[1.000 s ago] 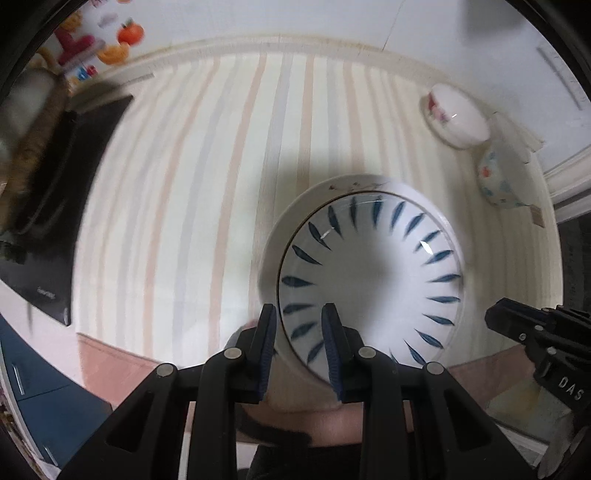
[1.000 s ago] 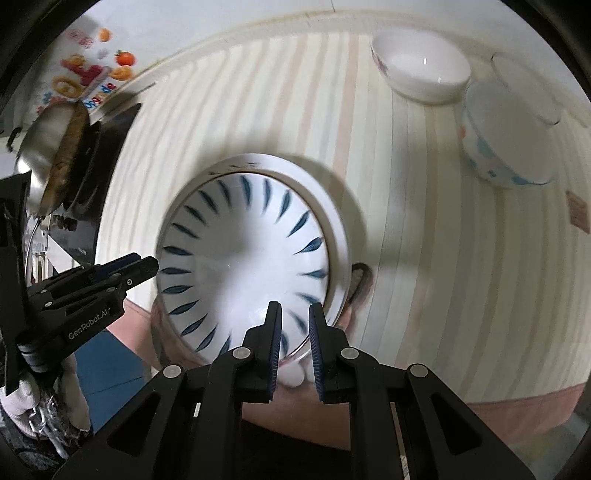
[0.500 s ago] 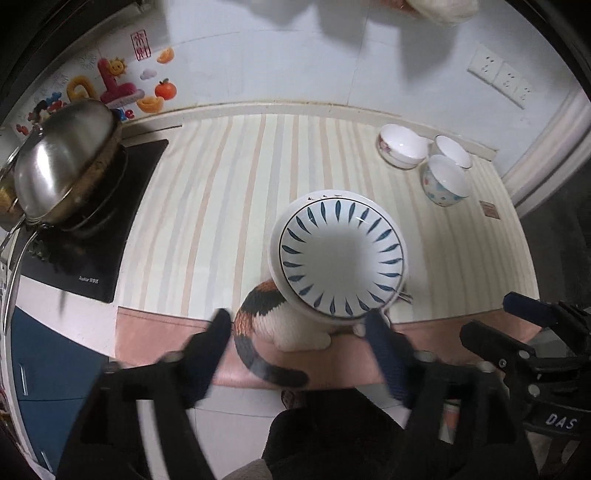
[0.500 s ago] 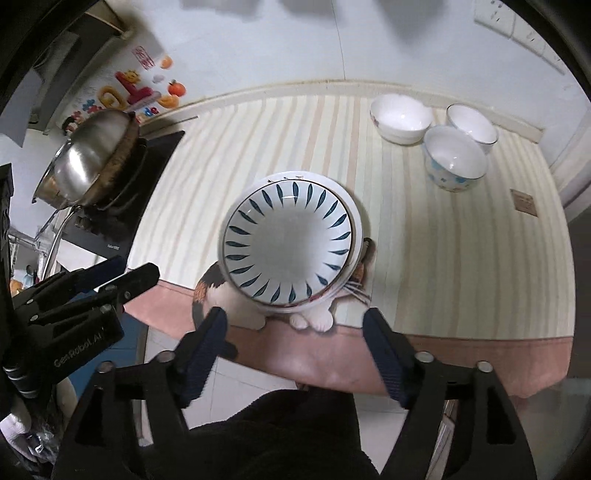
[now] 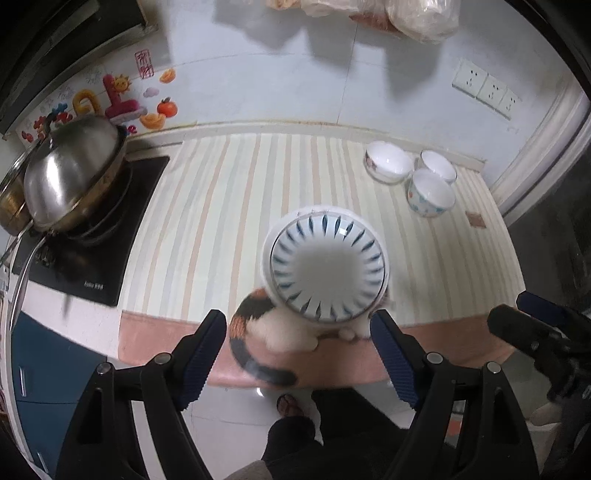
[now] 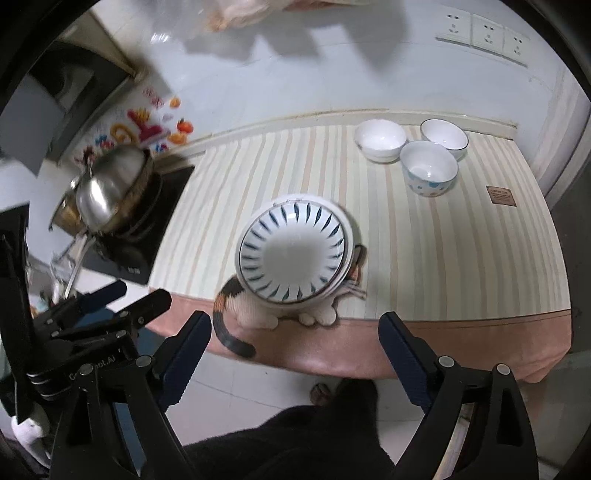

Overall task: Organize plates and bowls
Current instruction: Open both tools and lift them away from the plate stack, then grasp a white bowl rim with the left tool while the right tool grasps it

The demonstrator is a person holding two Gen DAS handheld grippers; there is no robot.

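Observation:
A stack of white plates with a blue leaf pattern [image 5: 327, 227] [image 6: 295, 218] sits on the striped mat [image 5: 221, 221] near the counter's front edge. Three bowls stand at the back right: a white one with a red flower [image 5: 388, 166] [image 6: 380, 142], a plain white one [image 5: 437, 170] [image 6: 443, 136] and a blue-spotted one [image 5: 430, 194] [image 6: 428, 170]. My left gripper [image 5: 298, 328] [image 6: 110, 306] hangs above and in front of the counter edge, its jaws opening with nothing between them. My right gripper [image 6: 295, 326] [image 5: 535, 332] hangs beside it, jaws opening too, also empty.
A wok under a steel lid [image 5: 70, 184] [image 6: 110, 184] rests on a black hob [image 5: 110, 258] at the left. A cat is printed on the mat [image 5: 258, 325] under the plates. Wall sockets [image 6: 484, 31] are at the back right. A person's dark clothing [image 6: 314, 443] fills the bottom.
Both grippers were shut on the top plate's near rim. They let go, opened wide, and rose and drew back from the counter. The plate stays on the stack.

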